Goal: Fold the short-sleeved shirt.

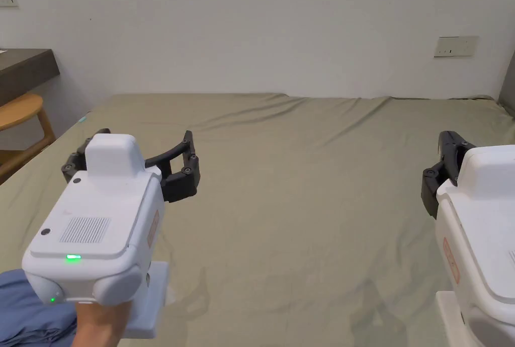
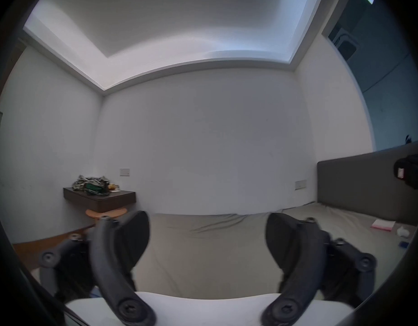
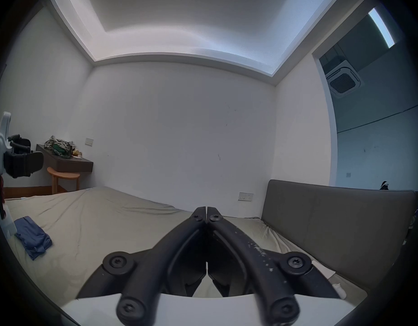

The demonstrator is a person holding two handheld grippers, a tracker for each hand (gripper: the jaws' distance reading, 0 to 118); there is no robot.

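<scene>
The shirt (image 3: pixel 33 237), a blue crumpled heap, lies on the bed (image 1: pixel 302 202) at the near left edge, at about 7 o'clock in the head view (image 1: pixel 30 313), just below the left gripper's body. No writing on it can be made out.

The left gripper (image 2: pixel 206 241) is held above the sheet at 9 o'clock in the head view (image 1: pixel 136 159), jaws spread wide with nothing between them, apart from the shirt. The right gripper (image 3: pixel 206 210), at 3 o'clock in the head view (image 1: pixel 442 172), has its jaws pressed tip to tip, clenched on nothing.

Nothing lies between the grippers on the olive sheet.

The gripper views add a grey headboard (image 3: pixel 332 218) at 4 o'clock, a dark shelf (image 2: pixel 99 198) with a bundle of cloth (image 2: pixel 90 184) on it at 9 o'clock, and a wooden stool (image 3: pixel 63 178) under the shelf. The left gripper view also shows a pink pack (image 2: pixel 383 224) and a small white item (image 2: pixel 402 232) near the headboard; their labels are too small to tell.
</scene>
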